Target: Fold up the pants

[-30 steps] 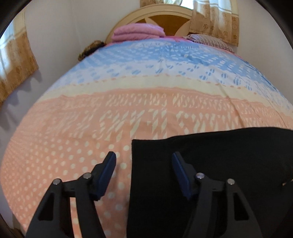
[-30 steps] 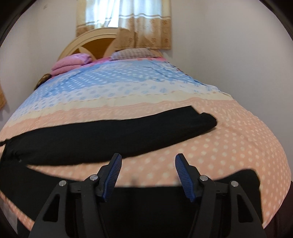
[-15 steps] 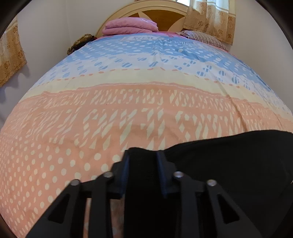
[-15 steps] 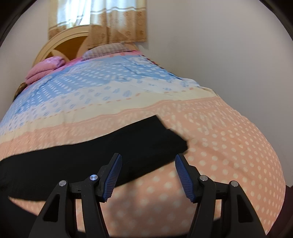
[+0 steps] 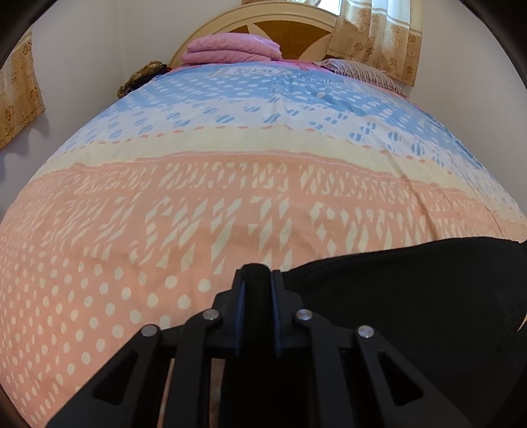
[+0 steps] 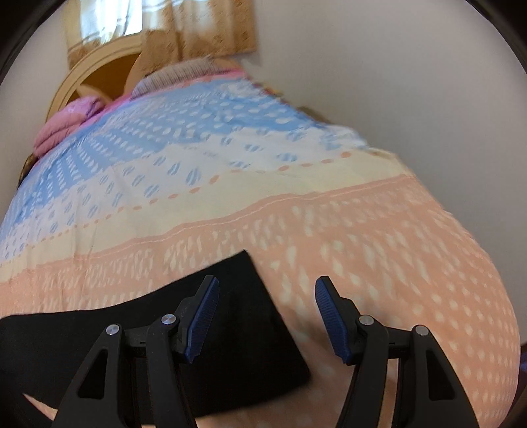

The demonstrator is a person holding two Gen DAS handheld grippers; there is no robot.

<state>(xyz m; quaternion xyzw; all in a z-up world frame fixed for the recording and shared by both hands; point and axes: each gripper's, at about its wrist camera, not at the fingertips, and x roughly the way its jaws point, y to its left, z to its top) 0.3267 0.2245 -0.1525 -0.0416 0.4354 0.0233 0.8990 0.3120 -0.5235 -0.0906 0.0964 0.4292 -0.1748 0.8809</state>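
Note:
Black pants lie across the near end of a bed with a pink, cream and blue patterned cover. My left gripper is shut on the left end of the pants, with black fabric pinched between its blue pads. In the right wrist view the far end of a pant leg lies flat on the cover. My right gripper is open just above that leg end, the left finger over the fabric and the right finger over bare cover.
Folded pink bedding and a pillow sit at the wooden headboard. A white wall runs close along the bed's right side. Curtains hang behind the headboard.
My left gripper has closed on the end of the pants and lifted it slightly. My right gripper has swung right and down toward the pant leg end, staying open.

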